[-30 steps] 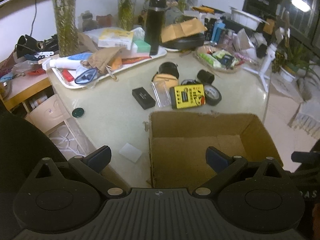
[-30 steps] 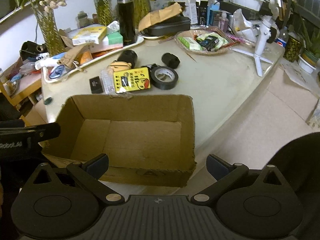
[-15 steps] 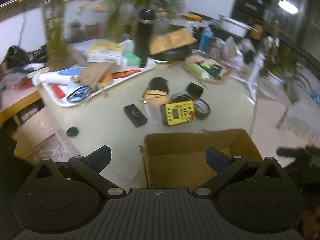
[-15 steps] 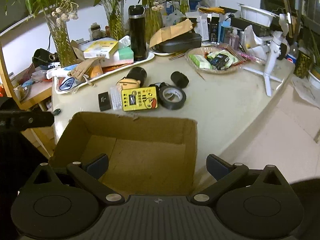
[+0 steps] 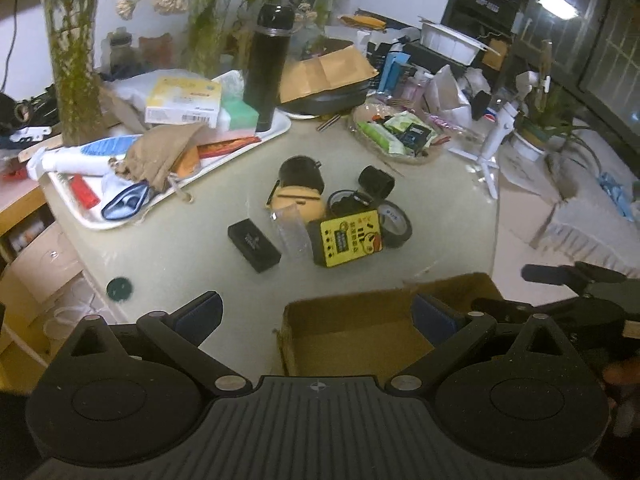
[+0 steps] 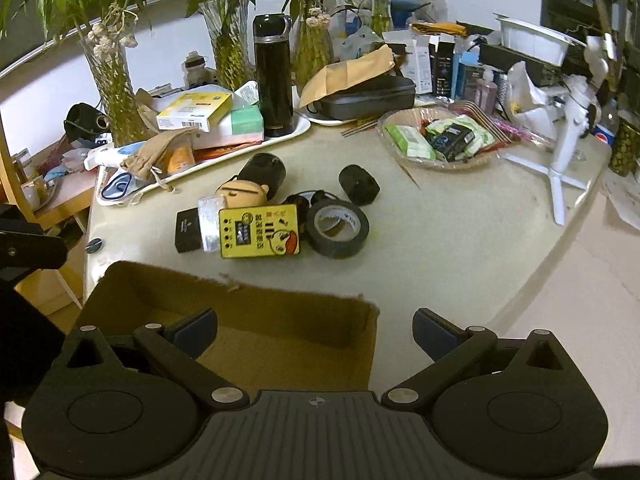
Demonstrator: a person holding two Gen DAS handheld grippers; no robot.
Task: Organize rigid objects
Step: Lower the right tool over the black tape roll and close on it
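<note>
Left wrist view, nearest: my left gripper (image 5: 316, 316) has its fingers (image 5: 200, 314) spread wide with nothing between them, one over bare surface (image 5: 168, 240), the other over the open cardboard box (image 5: 360, 328). Right wrist view, nearest: my right gripper (image 6: 316, 330) is likewise wide and empty, its left finger above the box (image 6: 280, 332) interior and its right finger outside the box wall. The box stands at the near edge of the surface (image 6: 460, 240) and shows only its bare floor.

Middle ground, beyond the box: the rigid objects lie in a loose cluster. From left to right in the right wrist view: a flat black case (image 6: 186, 230); a clear plastic box (image 6: 211, 222) touching it; a yellow electronic module (image 6: 259, 231) with a cartoon duck, lying flat; a roll of black tape (image 6: 338, 228) just beside the module. Behind these, a tan cartoon-face figure (image 6: 242, 193) rests against a black cylinder (image 6: 264, 171), and a smaller black cylinder (image 6: 359, 185) lies apart to the right. A small dark green disc (image 5: 119, 289) sits alone near the left edge of the surface.

Far ground: a white tray (image 6: 296, 132) carries a black thermos (image 6: 274, 80), boxes and a cloth pouch (image 6: 160, 152); a glass dish (image 6: 440, 140) holds packets; a white tripod (image 6: 566, 148) stands at right; vases of greenery (image 6: 114, 84) line the back.
</note>
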